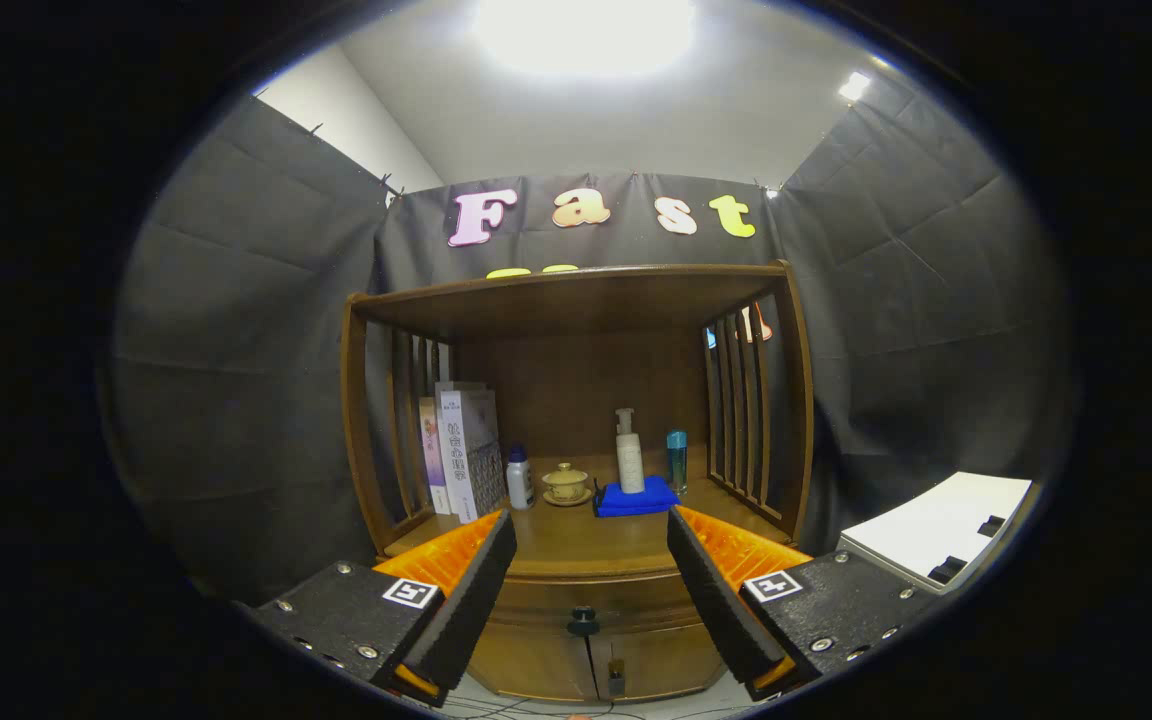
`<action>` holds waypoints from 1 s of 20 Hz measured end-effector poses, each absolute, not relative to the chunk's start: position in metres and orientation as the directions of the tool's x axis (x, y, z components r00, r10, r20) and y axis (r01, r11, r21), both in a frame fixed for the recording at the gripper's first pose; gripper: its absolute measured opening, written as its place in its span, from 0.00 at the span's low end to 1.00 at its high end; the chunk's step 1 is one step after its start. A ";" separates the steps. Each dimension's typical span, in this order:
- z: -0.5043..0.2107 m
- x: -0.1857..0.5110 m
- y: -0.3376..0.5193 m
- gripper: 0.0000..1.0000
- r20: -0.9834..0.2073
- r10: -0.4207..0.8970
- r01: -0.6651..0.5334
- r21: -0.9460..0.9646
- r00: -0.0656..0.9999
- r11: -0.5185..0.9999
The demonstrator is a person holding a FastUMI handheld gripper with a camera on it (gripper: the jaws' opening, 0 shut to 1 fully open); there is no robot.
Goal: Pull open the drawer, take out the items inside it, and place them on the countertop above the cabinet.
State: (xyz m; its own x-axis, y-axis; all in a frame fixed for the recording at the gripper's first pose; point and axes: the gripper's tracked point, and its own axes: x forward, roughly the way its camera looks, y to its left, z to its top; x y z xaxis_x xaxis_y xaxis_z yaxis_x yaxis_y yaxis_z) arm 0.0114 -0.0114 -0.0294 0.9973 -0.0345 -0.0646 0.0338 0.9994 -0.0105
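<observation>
— That drawer [584, 592] is shut, isn't it? It sits right under the countertop [586, 540], with its dark knob [583, 624] low in the gap between the two fingers.

— Shut, yes. Nothing's out, so whatever is inside can't be seen from here.

— What worries you?

— The knob is small and round. If the fingers close a bit off centre, I'd guess they slip off it, or the pull goes crooked and the drawer binds. And below it are the two little cabinet doors [591, 665]; drop too low and you'd be tugging at the wrong thing.

— And the top?

— Crowded. A blue cloth [636, 500] with a pump bottle [629, 455] standing on it, a lidded cup on a saucer [566, 484], a small white bottle [519, 478], a blue tumbler [676, 460], boxes [461, 450] against the left slats. Anything set down carelessly could knock one over; only the front strip is bare.

— The gripper [588, 560]?

— Spread wide, holding nothing, touching nothing. The knob looks some way beyond the tips.
</observation>
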 end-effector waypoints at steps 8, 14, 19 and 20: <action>-0.089 0.031 -0.015 0.96 -0.170 -0.017 0.005 -0.071 0.985 0.997; -0.141 0.051 -0.017 0.96 -0.266 -0.008 0.019 0.039 0.964 0.999; -0.180 0.060 -0.030 0.96 -0.324 -0.015 0.041 0.074 0.946 0.996; -0.186 0.064 -0.032 0.96 -0.323 -0.013 0.047 0.097 0.946 0.994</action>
State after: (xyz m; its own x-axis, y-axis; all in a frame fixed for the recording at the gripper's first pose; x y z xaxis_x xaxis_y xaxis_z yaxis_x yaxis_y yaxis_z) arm 0.0637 -0.0320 -0.1856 0.9465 -0.0135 -0.3225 0.0471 0.9942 0.0966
